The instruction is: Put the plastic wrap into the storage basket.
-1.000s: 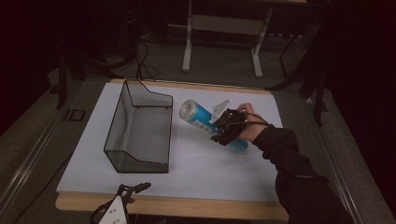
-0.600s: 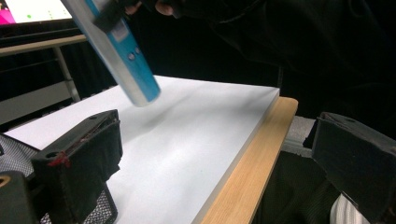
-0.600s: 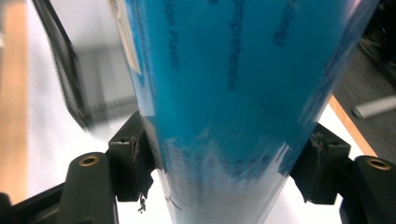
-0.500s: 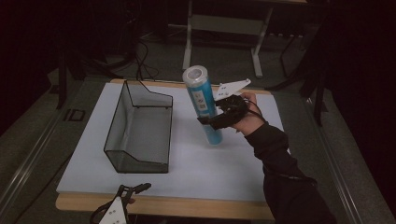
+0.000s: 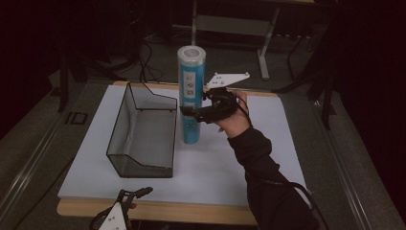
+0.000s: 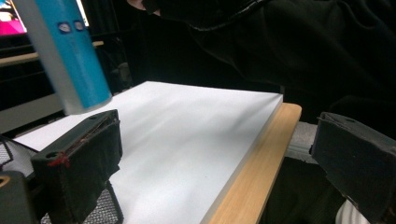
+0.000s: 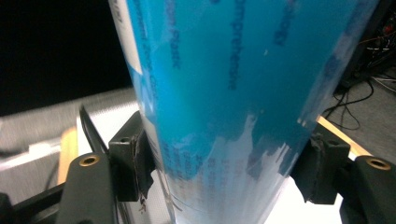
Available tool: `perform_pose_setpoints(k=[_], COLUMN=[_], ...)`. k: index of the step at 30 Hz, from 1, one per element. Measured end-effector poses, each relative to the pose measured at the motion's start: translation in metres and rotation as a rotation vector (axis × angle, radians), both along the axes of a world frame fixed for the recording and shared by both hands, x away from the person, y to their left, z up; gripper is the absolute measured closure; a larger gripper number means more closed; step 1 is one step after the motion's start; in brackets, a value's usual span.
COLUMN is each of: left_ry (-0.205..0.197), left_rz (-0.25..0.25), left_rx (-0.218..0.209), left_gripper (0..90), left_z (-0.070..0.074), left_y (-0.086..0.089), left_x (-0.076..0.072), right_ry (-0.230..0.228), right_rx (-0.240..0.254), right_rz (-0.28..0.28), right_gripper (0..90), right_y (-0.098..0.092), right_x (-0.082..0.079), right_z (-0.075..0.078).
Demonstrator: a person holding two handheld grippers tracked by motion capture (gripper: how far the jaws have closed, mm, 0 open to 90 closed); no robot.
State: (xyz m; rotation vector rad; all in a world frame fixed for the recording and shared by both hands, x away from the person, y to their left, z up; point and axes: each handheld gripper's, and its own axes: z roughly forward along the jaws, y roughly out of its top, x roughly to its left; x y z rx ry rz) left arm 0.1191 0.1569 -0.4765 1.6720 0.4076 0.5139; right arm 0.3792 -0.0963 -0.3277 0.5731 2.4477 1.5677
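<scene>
A tall blue tube [image 5: 190, 79] with a pale cap stands upright in my right gripper [image 5: 189, 111], which is shut on its middle from the right. In the right gripper view both pads [image 7: 135, 163] press the blue tube [image 7: 233, 93]. Its lower end is close to the white sheet [image 5: 268, 143]; whether they touch I cannot tell. A black wire mesh basket [image 5: 117, 129] sits just left of the tube, with nothing inside it. My left gripper [image 5: 136, 192] rests at the table's front edge, its jaws wide open with nothing between them [image 6: 217, 158]. The tube [image 6: 70, 51] shows beyond it.
The white sheet covers most of a wooden table [image 5: 191, 211]. A dark sleeve [image 5: 268, 182] reaches in from the lower right. Desk legs and cables [image 5: 143, 57] lie on the floor behind the table.
The right gripper has lifted the blue tube and turned it from steeply tilted to upright, drifting left toward the basket. The left gripper has stayed put.
</scene>
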Motion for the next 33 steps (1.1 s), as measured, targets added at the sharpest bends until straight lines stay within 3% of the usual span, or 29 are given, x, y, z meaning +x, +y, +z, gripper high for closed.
perform_pose_setpoints(k=[5, 9, 10, 14, 17, 20, 23, 26, 30, 33], left_ry=[-0.017, -0.034, -0.034, -0.047, -0.057, -0.063, -0.077, -0.087, -0.093, -0.089], left_rz=[0.021, 0.042, 0.043, 0.051, 0.074, 0.084, 0.092, 0.098, 0.09, 0.092], left_rx=[0.008, -0.007, -0.008, -0.003, -0.002, -0.015, -0.027, -0.023, -0.022, -0.021], left_gripper=[2.2, 2.3, 2.3, 2.3, 2.3, 2.3, 2.3, 2.3, 2.3, 2.3], left_z=[0.001, 0.003, 0.004, 0.004, 0.005, 0.005, 0.006, 0.007, 0.006, 0.006], left_y=[0.002, 0.006, 0.006, 0.006, 0.007, 0.009, 0.009, 0.009, 0.007, 0.007], left_x=[-0.001, -0.002, -0.002, -0.004, -0.004, -0.004, -0.006, -0.006, -0.007, -0.006], right_ry=[0.034, 0.054, 0.048, 0.047, 0.089, 0.108, 0.182, 0.229, 0.247, 0.307], right_rx=[0.062, 0.109, 0.118, 0.124, 0.132, 0.18, 0.215, 0.207, 0.133, 0.126], right_rz=[-0.027, -0.095, -0.135, -0.187, -0.202, -0.225, -0.218, -0.236, -0.292, -0.305], right_gripper=[31.5, 31.5, 31.5, 31.5, 31.5, 31.5, 31.5, 31.5, 31.6, 31.6], right_y=[0.015, 0.034, 0.041, 0.061, 0.072, 0.079, 0.081, 0.082, 0.081, 0.079], right_x=[-0.002, -0.005, -0.007, -0.008, -0.006, -0.008, -0.009, -0.012, -0.014, -0.017], right_z=[0.005, 0.008, 0.008, 0.006, 0.002, -0.008, -0.018, -0.027, -0.035, -0.045])
